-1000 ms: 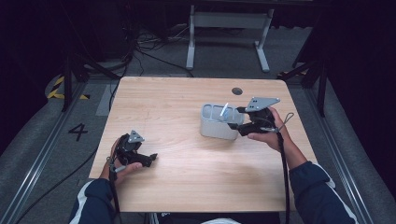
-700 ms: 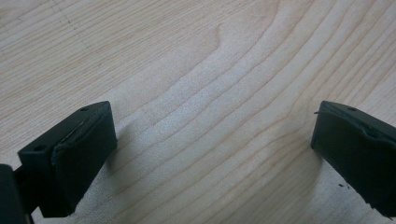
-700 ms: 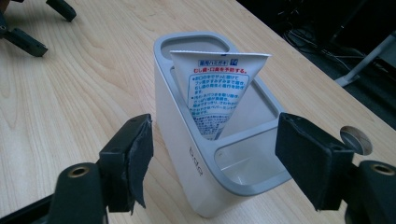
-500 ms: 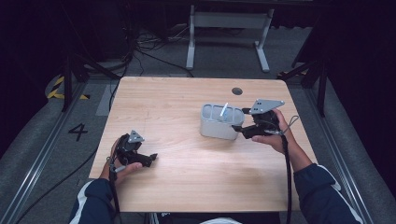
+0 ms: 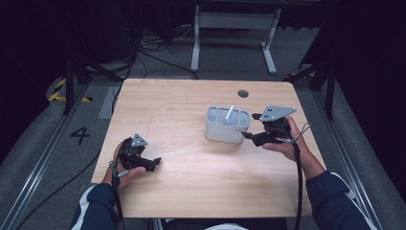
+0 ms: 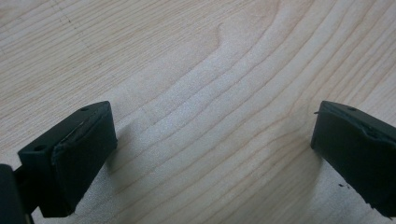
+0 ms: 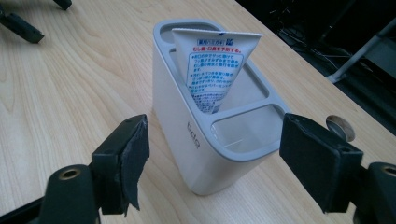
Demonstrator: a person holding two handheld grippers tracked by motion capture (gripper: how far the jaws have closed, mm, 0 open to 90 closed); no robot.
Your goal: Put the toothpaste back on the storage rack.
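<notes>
On the left side of the table, the left gripper rests low over bare wood in the person's left hand, jaws spread wide with nothing between them. Same spot as in the earlier high views, no change there. Its own view confirms the gap: two black pads apart over plain wood grain.

Middle-right, the holder, a grey-rimmed white caddy with compartments, stands upright with the tube sticking out of its middle slot. Neither has shifted versus the earlier frames.

Further right, the right gripper sits just beside the holder's right end; it has backed off slightly from the holder compared with a second ago, and its jaws have just been opening. Jaws now stand spread and hold nothing. Judgement: this reads as a release just done, tube dropped in the holder, right hand retreating.

View differences: the high view gives layout but the tube is tiny there. The right gripper view shows the tube leaning crimp-end up with blue print, the slot nearest the camera empty, the holder ahead between the spread pads and not touched, and a round hole in the table beyond.
</notes>
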